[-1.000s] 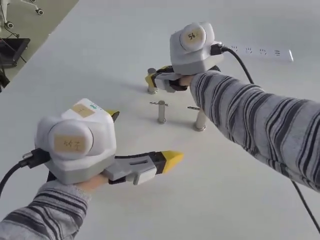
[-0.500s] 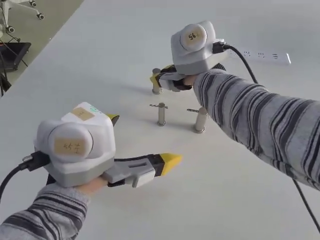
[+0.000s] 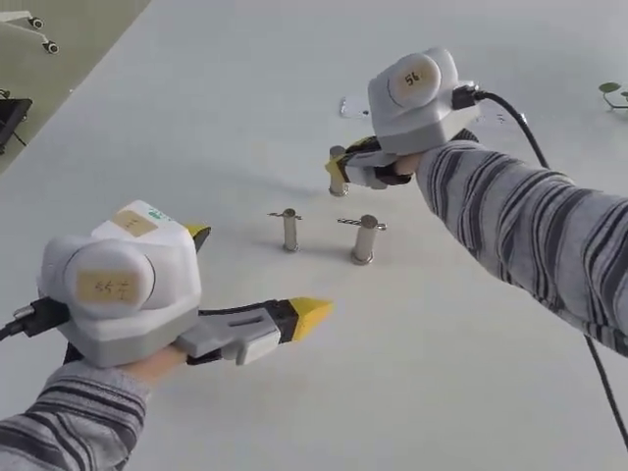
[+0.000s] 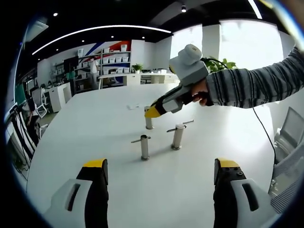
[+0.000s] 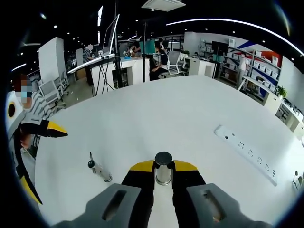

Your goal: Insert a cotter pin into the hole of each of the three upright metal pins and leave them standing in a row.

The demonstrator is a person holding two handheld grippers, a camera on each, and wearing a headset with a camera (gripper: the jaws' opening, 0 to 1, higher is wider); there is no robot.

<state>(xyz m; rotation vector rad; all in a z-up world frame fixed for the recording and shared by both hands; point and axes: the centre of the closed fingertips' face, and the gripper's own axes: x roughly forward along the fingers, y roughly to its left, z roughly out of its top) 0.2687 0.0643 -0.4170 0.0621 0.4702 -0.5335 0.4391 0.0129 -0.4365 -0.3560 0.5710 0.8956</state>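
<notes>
Three upright metal pins stand on the white table. The middle pin and the right pin each carry a cotter pin through the top. My right gripper is shut on the far pin, whose round cap shows between the yellow-tipped jaws. My left gripper hovers open near the front left, well short of the pins, with nothing between its fingers. From the left gripper view all three pins stand ahead: the middle one, the right one and the far one.
A white power strip lies on the table beyond the far pin. The table's left edge drops to the floor. A striped sleeve and a black cable cross the right side.
My right gripper has moved the far pin to the right, from left of the middle pin to behind the gap between the other two. The head camera has shifted. The left gripper stays open.
</notes>
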